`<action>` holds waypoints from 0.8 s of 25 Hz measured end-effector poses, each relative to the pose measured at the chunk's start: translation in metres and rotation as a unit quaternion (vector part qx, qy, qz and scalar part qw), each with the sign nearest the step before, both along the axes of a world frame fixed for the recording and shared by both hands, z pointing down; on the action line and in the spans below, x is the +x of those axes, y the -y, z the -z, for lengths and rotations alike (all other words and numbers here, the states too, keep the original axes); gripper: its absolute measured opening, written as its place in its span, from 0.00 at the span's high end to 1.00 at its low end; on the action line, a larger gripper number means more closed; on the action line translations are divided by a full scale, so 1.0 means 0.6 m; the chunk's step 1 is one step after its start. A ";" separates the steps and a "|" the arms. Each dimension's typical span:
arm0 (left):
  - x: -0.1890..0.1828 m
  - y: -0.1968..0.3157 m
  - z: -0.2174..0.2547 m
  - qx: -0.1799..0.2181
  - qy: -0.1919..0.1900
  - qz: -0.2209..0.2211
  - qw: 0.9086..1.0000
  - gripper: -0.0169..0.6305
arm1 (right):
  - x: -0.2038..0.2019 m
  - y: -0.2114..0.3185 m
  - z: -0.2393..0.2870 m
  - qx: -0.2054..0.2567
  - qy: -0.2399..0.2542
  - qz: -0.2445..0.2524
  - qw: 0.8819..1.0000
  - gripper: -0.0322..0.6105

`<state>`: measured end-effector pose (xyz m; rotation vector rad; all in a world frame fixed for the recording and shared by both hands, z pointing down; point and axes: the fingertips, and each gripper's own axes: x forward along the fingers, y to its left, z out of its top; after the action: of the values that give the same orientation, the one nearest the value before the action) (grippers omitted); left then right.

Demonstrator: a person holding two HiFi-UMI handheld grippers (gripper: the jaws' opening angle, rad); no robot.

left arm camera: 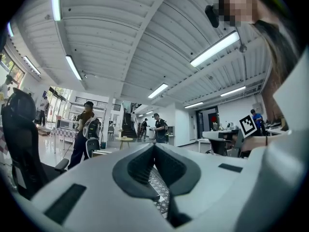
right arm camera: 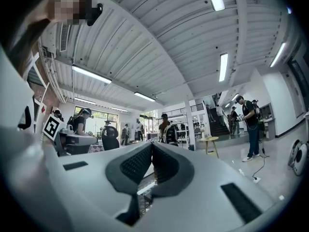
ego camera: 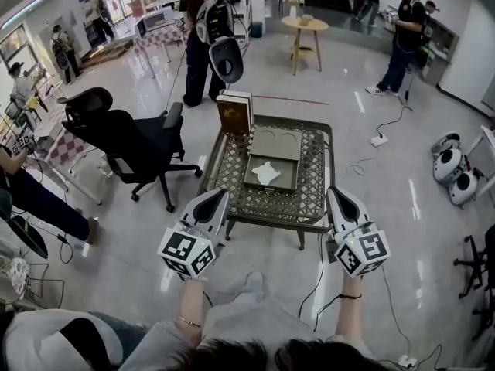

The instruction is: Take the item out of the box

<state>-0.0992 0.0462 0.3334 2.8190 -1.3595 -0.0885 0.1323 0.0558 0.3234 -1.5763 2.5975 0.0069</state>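
A shallow grey box (ego camera: 287, 181) lies open on a low woven-top table (ego camera: 309, 199), its lid (ego camera: 276, 144) folded back behind it. Inside the box rests a crumpled white item (ego camera: 265, 172). My left gripper (ego camera: 219, 195) hangs shut over the table's near left corner, nothing between its jaws. My right gripper (ego camera: 335, 192) is shut and empty too, by the near right corner. Both are short of the box and tilted upward. The left gripper view (left arm camera: 154, 146) and the right gripper view (right arm camera: 151, 146) show jaws pressed together against the ceiling and room; the box is hidden there.
A brown book-like case (ego camera: 234, 113) stands upright at the table's far left corner. A black office chair (ego camera: 128, 141) sits left of the table. Cables trail across the floor at right, near white round machines (ego camera: 448, 165). Several people stand farther off, by a round wooden table (ego camera: 304, 25).
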 end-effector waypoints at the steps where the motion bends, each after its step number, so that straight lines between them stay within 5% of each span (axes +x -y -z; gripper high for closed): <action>1: -0.003 0.007 0.000 0.001 -0.001 -0.002 1.000 0.95 | -0.005 0.007 -0.002 -0.002 0.000 0.001 1.000 0.92; 20: -0.008 0.153 -0.019 -0.010 -0.011 -0.059 0.998 0.95 | -0.055 0.133 -0.016 -0.010 -0.003 -0.027 1.000 0.92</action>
<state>-0.1038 -0.0453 0.3447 2.8643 -1.1790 -0.1034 0.0993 -0.0243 0.3330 -1.6566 2.5661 -0.0111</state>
